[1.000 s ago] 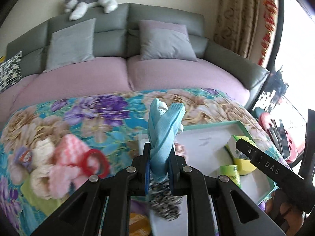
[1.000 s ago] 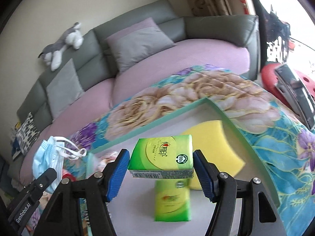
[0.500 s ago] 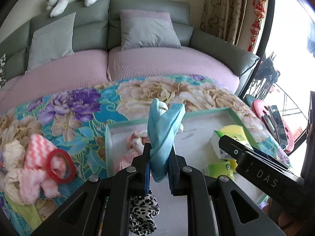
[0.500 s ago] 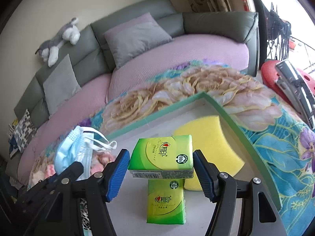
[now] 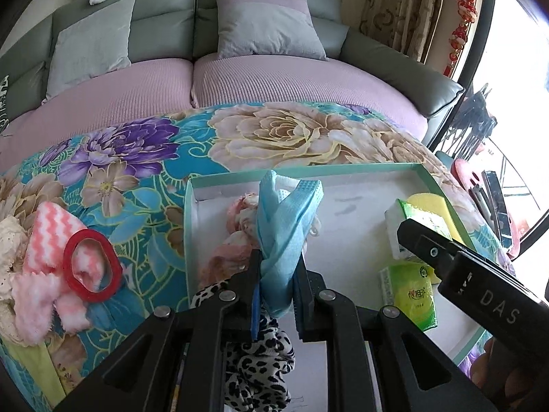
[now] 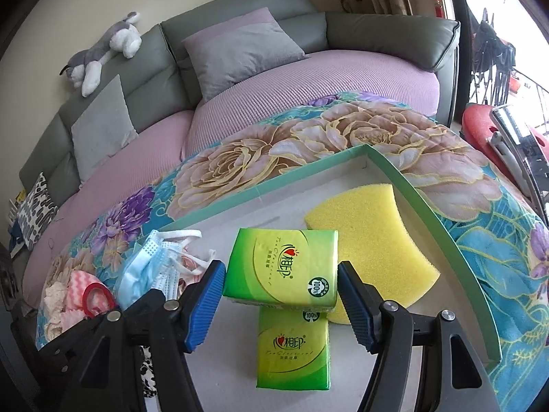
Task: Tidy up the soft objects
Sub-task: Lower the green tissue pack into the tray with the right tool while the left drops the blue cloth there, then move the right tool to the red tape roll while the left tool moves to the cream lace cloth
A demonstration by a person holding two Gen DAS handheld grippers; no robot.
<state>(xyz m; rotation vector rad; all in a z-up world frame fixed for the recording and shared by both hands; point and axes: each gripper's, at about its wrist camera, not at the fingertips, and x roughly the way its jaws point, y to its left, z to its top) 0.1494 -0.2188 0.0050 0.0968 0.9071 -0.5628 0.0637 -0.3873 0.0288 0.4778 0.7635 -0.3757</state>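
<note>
Blue face mask (image 5: 286,226), left wrist view: pinched upright in the left gripper (image 5: 277,305), jaws nearly closed on it; since a second ago it has come down over the green-rimmed tray (image 5: 188,240), above the leopard-print cloth (image 5: 255,374) (release looks near).

Green tissue pack (image 6: 281,267), right wrist view: clamped between the wide-set pads of the right gripper (image 6: 279,302), unmoved, held above a second tissue pack (image 6: 294,350) beside the yellow sponge (image 6: 367,240), right end of tray.
</note>
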